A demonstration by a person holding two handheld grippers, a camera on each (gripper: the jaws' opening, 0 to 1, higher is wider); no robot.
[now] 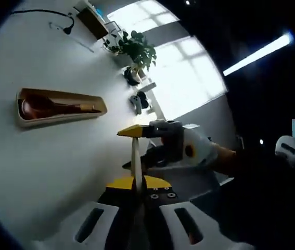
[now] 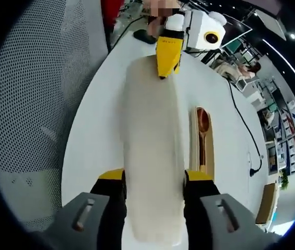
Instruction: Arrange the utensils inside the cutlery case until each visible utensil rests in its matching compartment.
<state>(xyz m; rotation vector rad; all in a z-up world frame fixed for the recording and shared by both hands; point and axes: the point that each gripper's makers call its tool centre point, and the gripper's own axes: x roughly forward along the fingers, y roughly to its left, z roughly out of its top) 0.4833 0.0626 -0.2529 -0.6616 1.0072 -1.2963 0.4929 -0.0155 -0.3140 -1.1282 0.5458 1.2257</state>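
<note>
A long cream lid (image 2: 152,146) of the cutlery case hangs over the white table, held at both ends. My right gripper (image 2: 154,177) is shut on its near end, yellow pads pressed to both long edges. At the far end my left gripper (image 2: 167,60) is shut on it. In the left gripper view the lid (image 1: 136,161) shows edge-on between the left gripper (image 1: 137,183) jaws, with the right gripper (image 1: 137,131) at its far end. The open case tray (image 2: 194,140) lies beside the lid with a wooden spoon (image 2: 203,130) inside; the same tray (image 1: 59,119) and spoon (image 1: 48,107) lie left of the lid.
The round white table (image 1: 43,172) carries a black cable (image 2: 241,120) past the tray and a dark object (image 2: 144,36) at its far side. A potted plant (image 1: 137,49) and small devices (image 1: 137,101) stand near its edge. A grey mesh surface (image 2: 27,88) lies off the table's left.
</note>
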